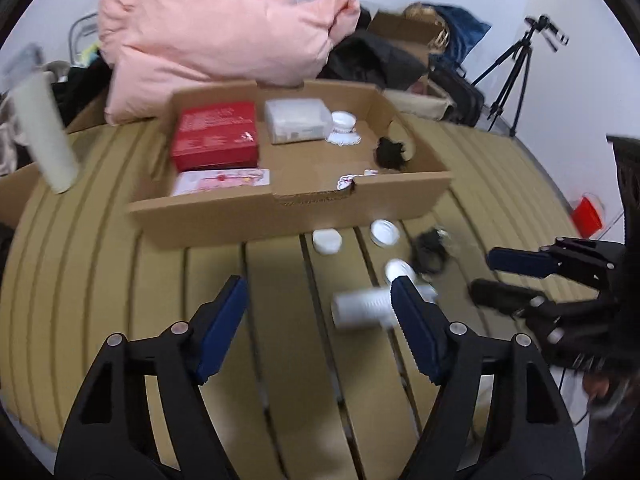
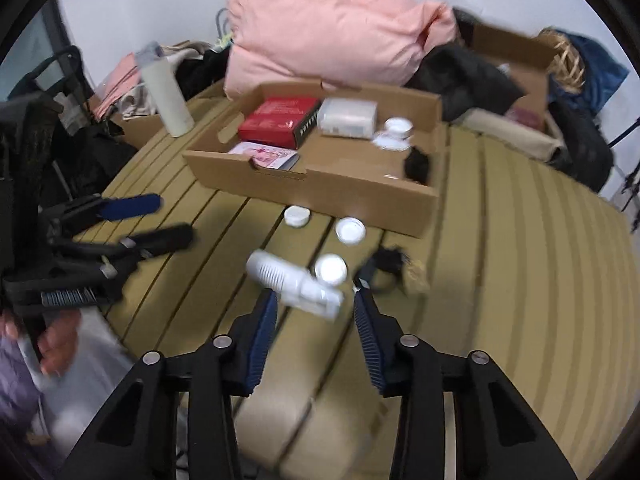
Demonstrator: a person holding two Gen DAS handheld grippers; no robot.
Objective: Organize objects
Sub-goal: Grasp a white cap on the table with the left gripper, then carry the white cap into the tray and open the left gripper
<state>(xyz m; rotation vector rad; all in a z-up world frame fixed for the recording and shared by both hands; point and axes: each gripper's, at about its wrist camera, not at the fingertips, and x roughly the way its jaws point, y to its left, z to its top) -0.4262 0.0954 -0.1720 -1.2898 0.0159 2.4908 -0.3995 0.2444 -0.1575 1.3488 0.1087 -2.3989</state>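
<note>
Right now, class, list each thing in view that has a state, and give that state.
Cardboard box: open-topped, partly filled.
Red box: closed, inside the cardboard box.
White bottle: lying on its side.
Tall pale cylinder: upright.
Left tool: open, empty.
Right tool: open, empty.

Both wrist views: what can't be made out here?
- White ribbed bottle: motion-blurred in both views; left view, a gripper finger hides its end.
- Black tangle by the caps: too blurred to identify.
- Red box: print unreadable.
- Dark item in cardboard tray: unidentifiable.
</note>
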